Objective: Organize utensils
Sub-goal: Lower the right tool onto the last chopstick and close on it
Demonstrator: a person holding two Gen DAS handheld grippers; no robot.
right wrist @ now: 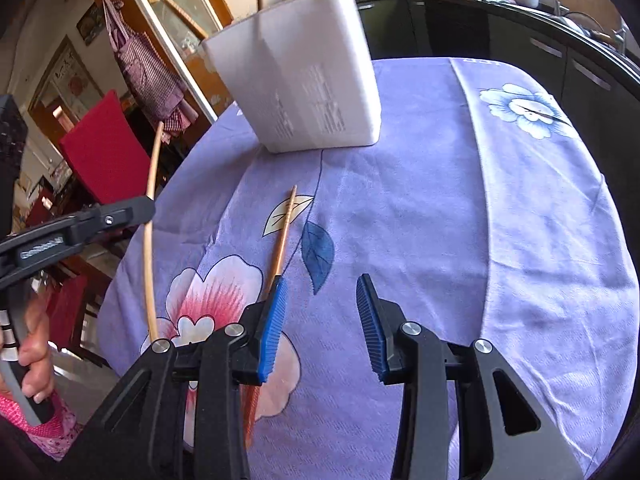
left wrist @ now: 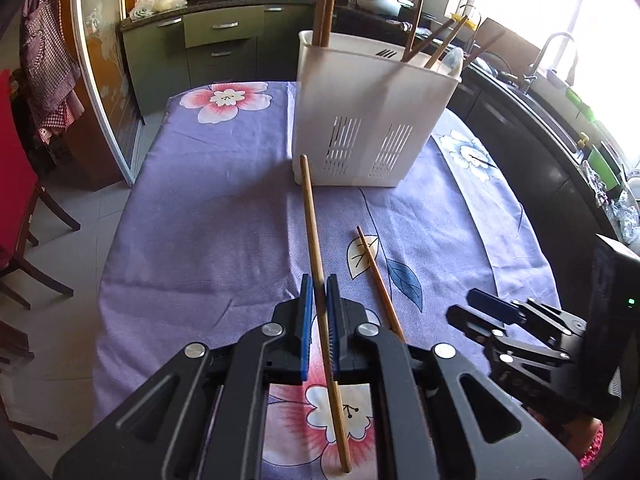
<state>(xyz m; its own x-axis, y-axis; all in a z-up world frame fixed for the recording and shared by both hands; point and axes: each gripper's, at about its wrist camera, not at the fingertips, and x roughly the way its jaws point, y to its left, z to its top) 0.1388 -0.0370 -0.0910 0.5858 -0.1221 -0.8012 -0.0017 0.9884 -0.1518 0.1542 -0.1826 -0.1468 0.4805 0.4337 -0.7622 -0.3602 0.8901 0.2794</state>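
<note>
Left tongs: the left tongs (left wrist: 319, 292) are pinching a long wooden chopstick (left wrist: 316, 248) between their blue pads, partway along its length; the chopstick runs on past the tips toward the white holder and its back end reaches down near the front edge of the tabletop.

Left tongs from the right wrist view: the left tongs (right wrist: 120, 214) show at the left edge, over the left side of the tabletop, with the held chopstick (right wrist: 149, 240) crossing them, lifted at its far end.

Right tongs: the right tongs (right wrist: 322, 320) are spread wide with nothing between the pads, hovering over the front part of the tabletop; in the left wrist view they (left wrist: 476, 312) sit near the front right corner.

Second chopstick: a second chopstick (right wrist: 285, 232) lies flat on the purple flowered cloth (right wrist: 420, 220), just left of the right tongs' left pad; its near end is hidden behind that pad.

Holder: a white slotted utensil holder (left wrist: 368, 120) stands upright toward the far edge of the tabletop, with several wooden utensils (left wrist: 326, 8) sticking up out of it.
</note>
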